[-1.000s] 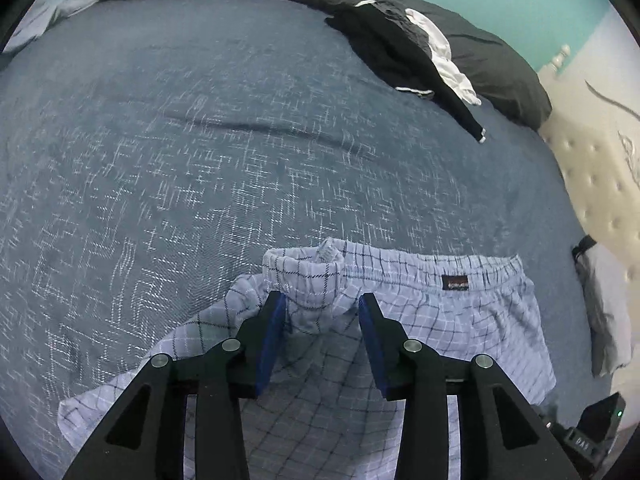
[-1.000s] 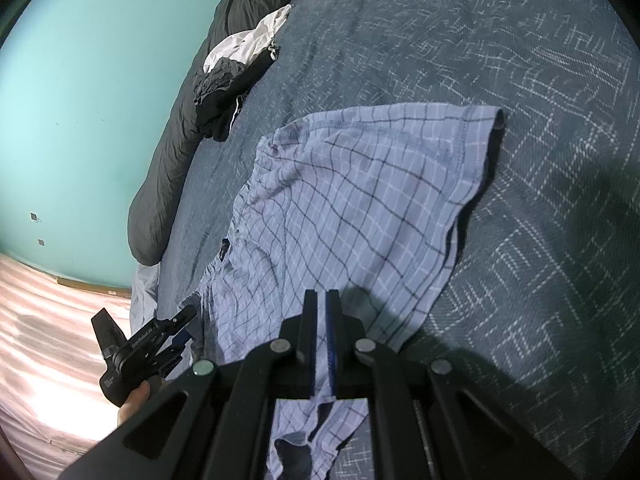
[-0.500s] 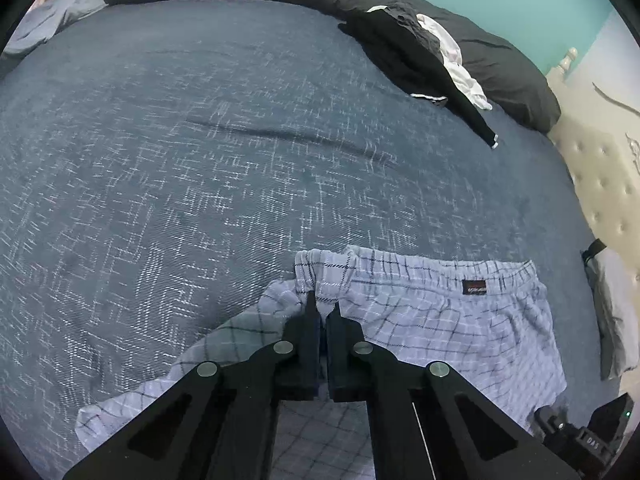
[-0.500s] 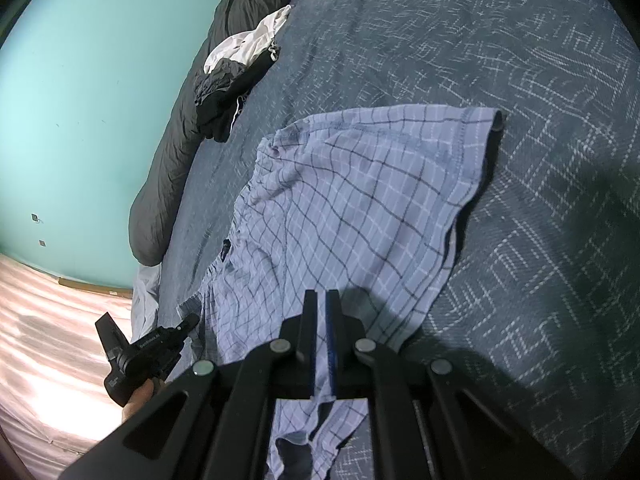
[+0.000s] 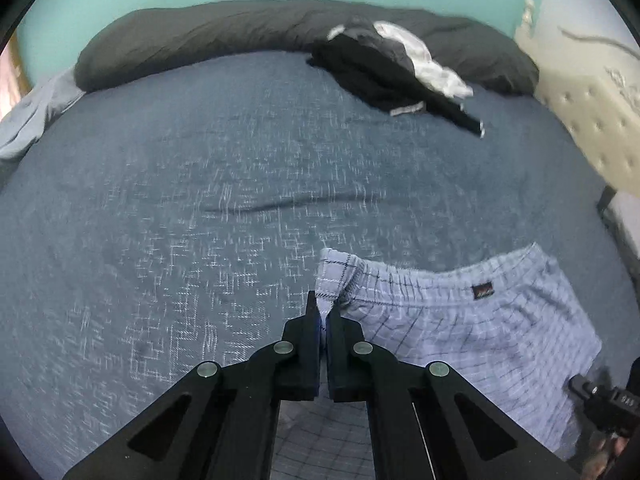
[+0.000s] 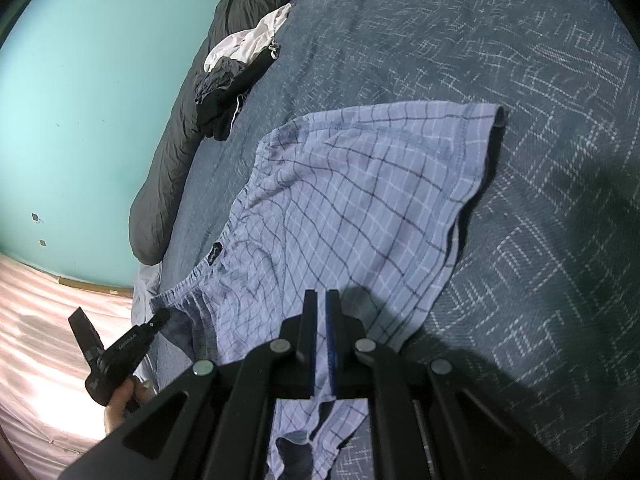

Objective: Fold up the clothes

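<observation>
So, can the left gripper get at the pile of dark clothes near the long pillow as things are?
Probably not yet. The left gripper is shut on the plaid shorts, and the pile of dark clothes lies far across the blanket. The way is open, but it must let go first.

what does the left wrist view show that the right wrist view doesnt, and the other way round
Only the left wrist view: the cream tufted headboard and the left gripper, its jaws shut on the waistband corner of the checked shorts.

Only the right wrist view: the shorts' hemmed leg opening, the pink floor, and the right gripper shut on the shorts' lower edge.

Both: the shorts, the blue bedspread, the dark clothes pile, the long grey pillow and the teal wall.
</observation>
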Demonstrator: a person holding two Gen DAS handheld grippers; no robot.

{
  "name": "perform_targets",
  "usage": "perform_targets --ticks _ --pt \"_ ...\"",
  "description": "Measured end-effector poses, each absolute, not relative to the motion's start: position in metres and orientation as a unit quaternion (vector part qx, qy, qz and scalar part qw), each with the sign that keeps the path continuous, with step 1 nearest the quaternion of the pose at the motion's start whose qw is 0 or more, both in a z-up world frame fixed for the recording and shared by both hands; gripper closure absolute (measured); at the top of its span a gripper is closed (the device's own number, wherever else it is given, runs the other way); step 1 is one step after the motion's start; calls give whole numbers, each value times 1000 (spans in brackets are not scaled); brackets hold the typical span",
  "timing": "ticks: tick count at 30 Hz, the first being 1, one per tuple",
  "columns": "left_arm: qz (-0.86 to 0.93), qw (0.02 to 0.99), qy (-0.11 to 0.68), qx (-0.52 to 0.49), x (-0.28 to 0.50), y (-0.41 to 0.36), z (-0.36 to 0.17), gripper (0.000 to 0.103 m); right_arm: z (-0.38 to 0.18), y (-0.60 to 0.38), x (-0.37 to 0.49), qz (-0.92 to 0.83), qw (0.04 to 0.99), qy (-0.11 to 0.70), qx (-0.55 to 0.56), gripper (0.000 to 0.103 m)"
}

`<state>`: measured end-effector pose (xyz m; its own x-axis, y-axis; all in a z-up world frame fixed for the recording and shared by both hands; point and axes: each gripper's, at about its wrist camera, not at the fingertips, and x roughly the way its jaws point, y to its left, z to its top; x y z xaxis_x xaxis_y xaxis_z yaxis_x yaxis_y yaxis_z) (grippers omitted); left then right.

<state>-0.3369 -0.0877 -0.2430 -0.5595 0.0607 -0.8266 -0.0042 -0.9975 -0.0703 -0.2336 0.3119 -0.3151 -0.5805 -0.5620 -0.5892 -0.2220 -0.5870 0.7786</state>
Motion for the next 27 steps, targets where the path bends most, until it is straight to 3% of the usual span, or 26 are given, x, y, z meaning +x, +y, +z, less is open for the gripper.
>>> perform_targets --ticks 6,18,21,23,27 --pt "851 15 -45 -523 -348 -96 -281 102 -315 312 -233 -772 109 -442 444 98" --pt "848 20 -95 -522 -353 -113 -284 96 -317 311 -233 -771 107 -443 444 98" --pt "844 21 -120 -523 -352 -121 -282 83 -318 311 -232 -771 107 -443 445 98" --pt "844 16 -136 -518 -351 -127 -280 63 -318 311 -232 -771 107 -443 444 98" --pt "847 21 -153 -509 -349 -133 -275 62 -318 311 -232 -772 107 -442 444 98"
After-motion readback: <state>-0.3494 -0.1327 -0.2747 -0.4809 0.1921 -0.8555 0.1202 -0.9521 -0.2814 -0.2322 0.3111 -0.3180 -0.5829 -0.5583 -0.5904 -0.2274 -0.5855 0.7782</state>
